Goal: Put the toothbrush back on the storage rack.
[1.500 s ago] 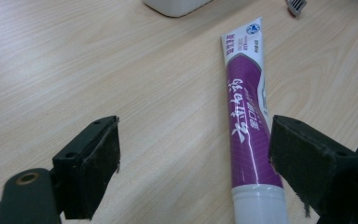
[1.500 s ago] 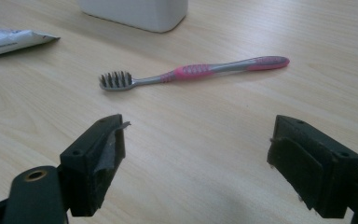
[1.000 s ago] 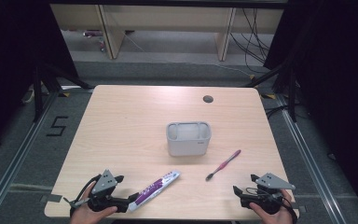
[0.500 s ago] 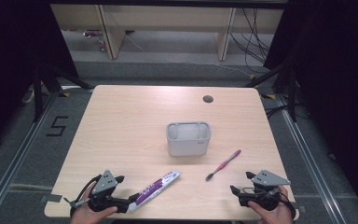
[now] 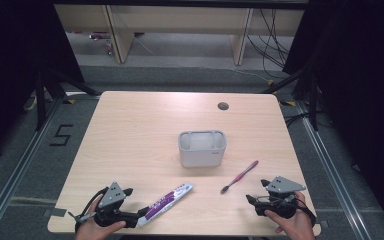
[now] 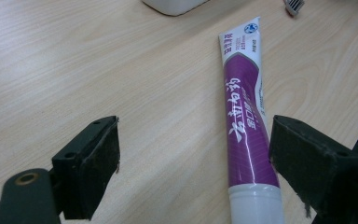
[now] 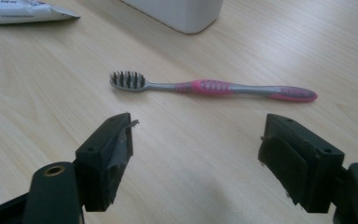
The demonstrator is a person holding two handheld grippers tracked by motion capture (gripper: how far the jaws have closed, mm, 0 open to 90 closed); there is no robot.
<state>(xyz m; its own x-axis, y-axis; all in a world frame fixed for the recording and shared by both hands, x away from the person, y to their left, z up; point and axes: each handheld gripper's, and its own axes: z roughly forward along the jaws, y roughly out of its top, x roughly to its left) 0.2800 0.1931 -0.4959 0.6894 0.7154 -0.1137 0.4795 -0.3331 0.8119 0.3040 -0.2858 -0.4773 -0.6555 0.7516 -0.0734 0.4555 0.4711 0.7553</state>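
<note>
1. The toothpaste tube (image 5: 166, 202) lies flat in the lower centre-left of the high view, slanting from lower left to upper right. In the left gripper view the tube (image 6: 246, 116) runs up the right half of the frame, purple with white lettering, its white cap end at the bottom edge.
2. The left gripper (image 5: 130, 218) sits at the bottom left of the high view, held by a hand (image 5: 94, 231) at the table's near edge. In its own view the left gripper (image 6: 193, 161) has its jaws spread wide; the cap end of the tube lies between them, close beside the right-hand jaw. Whether that jaw touches the tube cannot be told.
3. The toothbrush (image 5: 239, 176) lies right of centre in the high view, pink-handled, its bristle head at the lower left end. In the right gripper view the toothbrush (image 7: 205, 87) stretches across the middle of the frame, dark bristles up at its left end.
4. The right gripper (image 5: 254, 204) is at the bottom right of the high view, in a hand (image 5: 294, 227). In its own view the right gripper (image 7: 196, 149) is wide open, with the brush lying beyond the jaw tips, apart from both.
5. A grey open-topped container (image 5: 202, 148) stands upright at the centre of the table (image 5: 140, 125), above both the tube and the brush in the frame and apart from them.
6. A small round hole (image 5: 223, 106) shows in the upper right of the tabletop.
</note>
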